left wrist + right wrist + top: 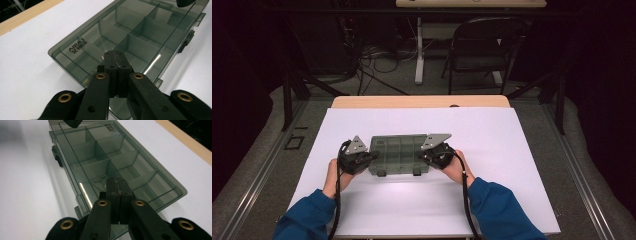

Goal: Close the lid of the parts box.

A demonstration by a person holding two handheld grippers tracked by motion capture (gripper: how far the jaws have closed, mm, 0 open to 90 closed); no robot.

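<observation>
Pressing closed hand-held grippers, left (pixel 368 156) and right (pixel 426 156), evenly on box (pixel 398 152) ends, avoided sliding across surface (pixel 512 165).

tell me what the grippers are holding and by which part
Nothing is held: left gripper and right gripper are shut, tips over the closed box's lid.
</observation>
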